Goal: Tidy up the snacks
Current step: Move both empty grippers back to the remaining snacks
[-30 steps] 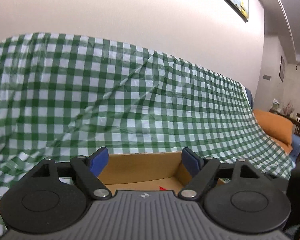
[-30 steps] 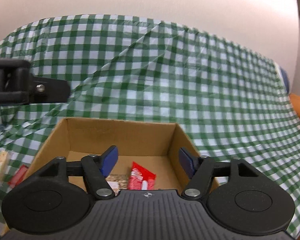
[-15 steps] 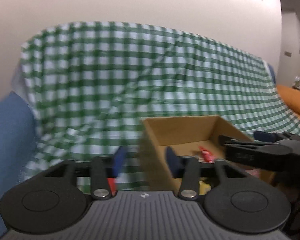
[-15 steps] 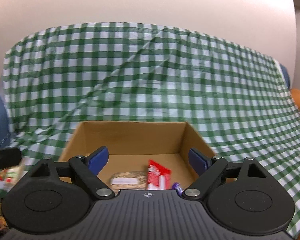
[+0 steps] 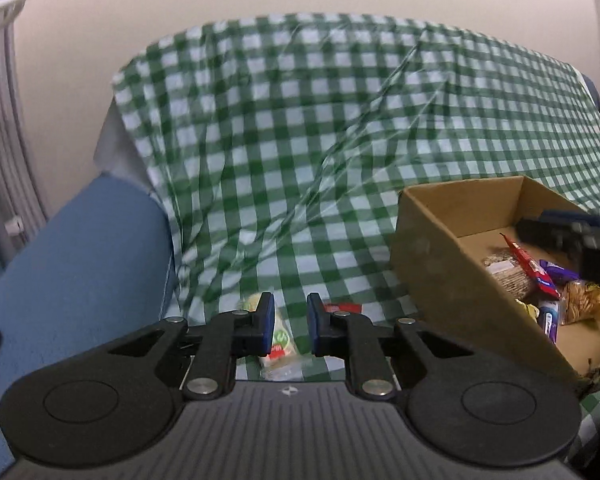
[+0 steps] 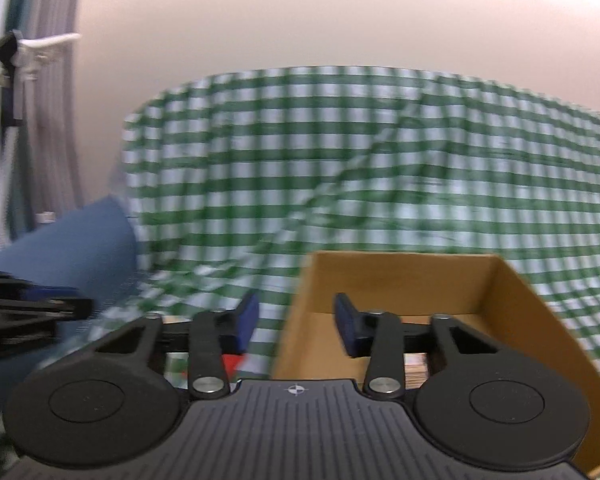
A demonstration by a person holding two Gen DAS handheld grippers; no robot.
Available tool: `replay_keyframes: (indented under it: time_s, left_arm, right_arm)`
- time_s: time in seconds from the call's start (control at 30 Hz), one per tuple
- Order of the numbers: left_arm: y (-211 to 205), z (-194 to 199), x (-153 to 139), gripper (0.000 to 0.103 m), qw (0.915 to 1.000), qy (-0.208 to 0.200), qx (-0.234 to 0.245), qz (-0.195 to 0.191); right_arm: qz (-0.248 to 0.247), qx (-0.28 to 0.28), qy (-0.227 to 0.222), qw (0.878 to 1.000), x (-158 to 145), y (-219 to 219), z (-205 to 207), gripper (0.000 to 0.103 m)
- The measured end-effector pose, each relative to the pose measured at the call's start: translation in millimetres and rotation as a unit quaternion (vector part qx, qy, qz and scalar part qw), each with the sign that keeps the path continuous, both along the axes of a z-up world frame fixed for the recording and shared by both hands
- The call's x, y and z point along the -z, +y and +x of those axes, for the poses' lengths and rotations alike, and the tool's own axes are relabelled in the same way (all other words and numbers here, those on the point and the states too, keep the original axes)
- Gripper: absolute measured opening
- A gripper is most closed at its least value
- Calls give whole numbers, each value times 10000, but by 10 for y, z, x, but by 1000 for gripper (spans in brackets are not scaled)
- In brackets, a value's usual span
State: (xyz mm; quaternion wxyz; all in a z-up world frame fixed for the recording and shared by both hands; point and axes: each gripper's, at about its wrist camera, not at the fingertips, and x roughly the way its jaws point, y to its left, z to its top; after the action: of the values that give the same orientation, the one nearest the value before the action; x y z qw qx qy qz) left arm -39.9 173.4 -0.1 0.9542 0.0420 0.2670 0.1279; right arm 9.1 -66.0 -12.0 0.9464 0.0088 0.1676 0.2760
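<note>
Cardboard box (image 5: pixel 440 280) sits on checked cloth (image 5: pixel 300 140). Only left view shows its snacks: red bar (image 5: pixel 530 268), purple wrapper (image 5: pixel 560 272).

Left gripper (image 5: pixel 290 326): jaws just closing, narrow, empty, above green-labelled packet (image 5: pixel 280 340) outside box's left wall.

Right gripper (image 6: pixel 296 322): jaws just closing, moderate gap, empty; view blurred.

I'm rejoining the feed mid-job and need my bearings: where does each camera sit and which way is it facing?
Left wrist: sits on the left gripper, looking forward and slightly down at a green-labelled snack packet on the checked cloth; its jaws have just been closing, nothing pinched; the right gripper shows over the box.
Right wrist: sits on the right gripper, facing the box's near left corner; blurred; the left gripper shows at the left edge.
Shared: the cardboard box, the cloth and the blue armrest.
</note>
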Motion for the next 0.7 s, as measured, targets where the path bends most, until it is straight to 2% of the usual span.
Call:
replay_keyframes:
  time_s: [0.2, 0.33, 0.53, 0.7]
  left_arm:
    - [363, 71, 109, 19, 9972, 260, -471, -517]
    - [601, 92, 148, 18, 9924, 353, -762, -904]
    - [788, 127, 232, 18, 9885, 464, -990, -1040]
    - [926, 202, 318, 18, 9846, 550, -1139, -1209]
  right_arm:
    - [46, -1106, -24, 9939, 41, 451, -298, 34]
    - [-253, -1784, 200, 9834, 193, 786, -417, 34]
    - [-612, -2045, 690, 9745, 418, 1146, -327, 34]
    - [-732, -2181, 1029, 9677, 608, 1351, -247, 46]
